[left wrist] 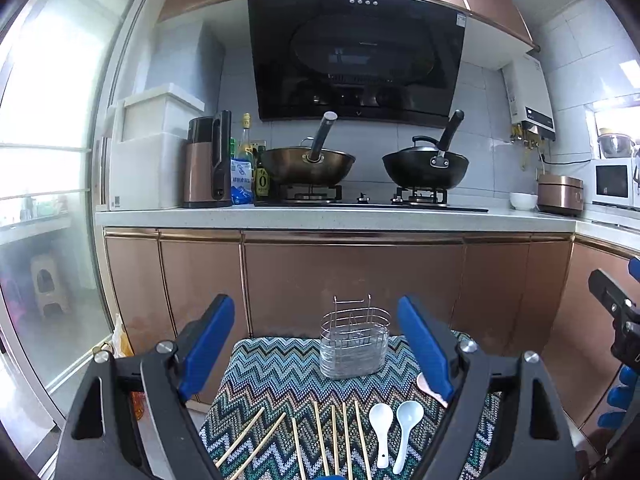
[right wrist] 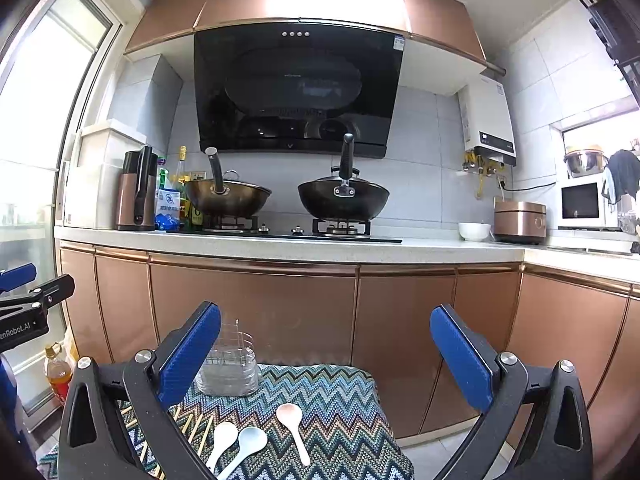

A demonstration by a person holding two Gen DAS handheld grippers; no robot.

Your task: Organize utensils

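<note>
A wire utensil holder [left wrist: 354, 344] stands at the far end of a zigzag-patterned cloth [left wrist: 280, 384]. Several wooden chopsticks [left wrist: 332, 436] lie on the near part of the cloth. A white spoon [left wrist: 381, 428] and a pale blue spoon [left wrist: 406, 428] lie to their right; a pink spoon [left wrist: 426, 384] is partly hidden behind my left gripper's right finger. My left gripper [left wrist: 316, 350] is open and empty above the cloth. In the right wrist view the holder [right wrist: 230, 364], white spoon [right wrist: 222, 440], blue spoon [right wrist: 246, 446] and pink spoon [right wrist: 294, 426] show. My right gripper [right wrist: 326, 360] is open and empty.
Behind the cloth runs a row of copper cabinet doors [left wrist: 352, 284] under a white counter [left wrist: 336, 216] with two woks [left wrist: 308, 164] on a stove. An oil bottle [right wrist: 58, 372] stands on the floor at left by a glass door [left wrist: 48, 200].
</note>
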